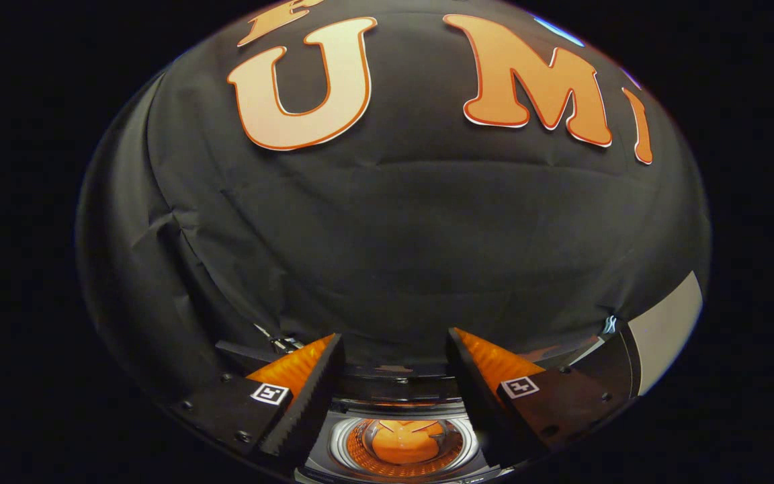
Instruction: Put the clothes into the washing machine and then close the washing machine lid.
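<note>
The biggest thing near you is the grey top-loading washing machine (397, 403), and you are holding the claw (397, 366) high above it, looking down past its two fingers. The round silver drum opening (340, 447) is sitting low between the fingers. Inside the drum, something orange and soft-looking (404, 440) is lying. I am guessing these are the clothes, but shiny metal is throwing back colour there, so I cannot tell for sure.

Your claw is standing wide open and is holding nothing. Both fingers are well apart, with empty space between them.

If the clothes are in, you are moving on to the lid. I cannot see where the lid is resting from here. To do this step well, you are wanting to tip the claw down first so the lid comes into sight. Then you are reaching for its edge slowly, pushing it down gently, and keeping the fingers out of the gap as it drops.

Counting now, big to small: one washing machine, one drum opening, one orange bundle, one claw with two fingers, and two small square black-and-white marker tags (271, 393), one on each finger.
</note>
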`<action>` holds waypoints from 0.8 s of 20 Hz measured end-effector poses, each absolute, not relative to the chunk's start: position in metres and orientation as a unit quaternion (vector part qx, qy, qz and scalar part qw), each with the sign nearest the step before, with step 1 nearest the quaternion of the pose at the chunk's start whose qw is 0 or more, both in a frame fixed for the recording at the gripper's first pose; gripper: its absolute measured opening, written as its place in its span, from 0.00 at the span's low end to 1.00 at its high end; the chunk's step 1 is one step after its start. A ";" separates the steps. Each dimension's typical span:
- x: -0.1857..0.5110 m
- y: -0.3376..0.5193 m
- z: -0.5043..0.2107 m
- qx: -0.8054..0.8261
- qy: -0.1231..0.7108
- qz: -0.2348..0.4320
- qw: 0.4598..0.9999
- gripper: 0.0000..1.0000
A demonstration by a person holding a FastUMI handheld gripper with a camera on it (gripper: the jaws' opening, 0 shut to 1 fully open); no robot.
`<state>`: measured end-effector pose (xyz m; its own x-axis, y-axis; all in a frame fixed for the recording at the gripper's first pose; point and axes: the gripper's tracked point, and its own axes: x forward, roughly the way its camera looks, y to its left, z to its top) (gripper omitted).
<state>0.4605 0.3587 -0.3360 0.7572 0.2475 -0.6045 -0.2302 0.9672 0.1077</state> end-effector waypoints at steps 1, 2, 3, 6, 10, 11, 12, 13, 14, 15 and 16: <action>0.461 0.358 -0.337 0.011 0.322 0.124 0.938 0.99; 0.459 0.358 -0.337 0.012 0.319 0.119 0.940 0.99; 0.458 0.358 -0.336 0.011 0.314 0.116 0.942 0.99; 0.455 0.356 -0.335 0.006 0.299 0.111 0.948 0.99; 0.437 0.352 -0.332 0.007 0.286 0.108 0.952 0.99; 0.434 0.351 -0.332 0.005 0.286 0.108 0.952 0.99; 0.430 0.349 -0.331 0.005 0.285 0.108 0.952 0.99; 0.425 0.350 -0.333 0.005 0.283 0.108 0.953 0.99; 0.420 0.350 -0.333 0.005 0.282 0.108 0.953 0.99; 0.415 0.349 -0.332 0.004 0.279 0.107 0.954 0.99; 0.411 0.348 -0.333 0.002 0.278 0.108 0.955 0.99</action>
<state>0.4108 0.3479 -0.3328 0.8226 0.2072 -0.5295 -0.2048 0.9767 0.0640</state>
